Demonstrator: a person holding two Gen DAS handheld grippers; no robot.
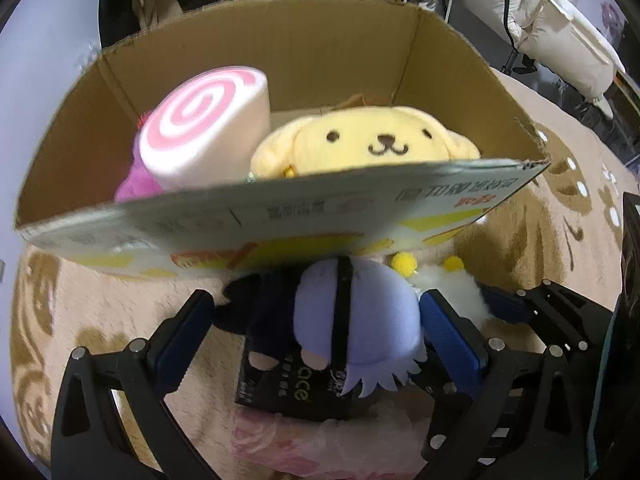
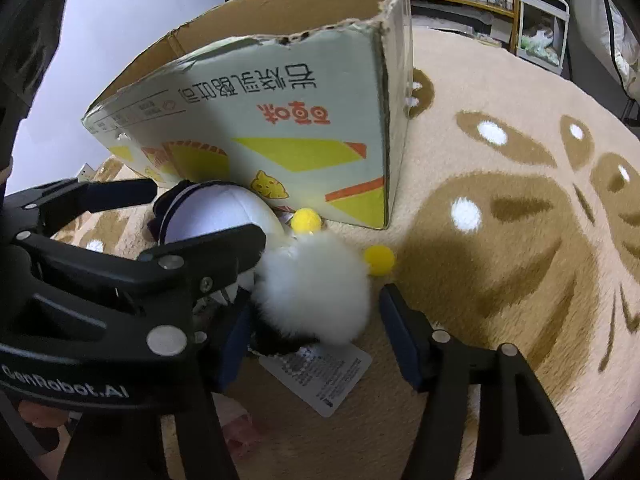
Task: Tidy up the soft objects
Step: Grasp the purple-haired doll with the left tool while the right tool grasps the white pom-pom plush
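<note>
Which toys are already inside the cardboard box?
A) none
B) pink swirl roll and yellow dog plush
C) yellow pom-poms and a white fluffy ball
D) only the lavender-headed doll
B: the left wrist view shows the pink swirl roll and the yellow dog plush inside the cardboard box, while the lavender-headed doll lies outside on the blanket.

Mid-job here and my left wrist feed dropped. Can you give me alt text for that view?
The left hand-held gripper is open around a lavender-headed plush doll lying on the beige patterned blanket, just in front of the cardboard box. Inside the box sit a yellow dog plush, a pink-swirl roll cushion and a magenta plush.
</note>
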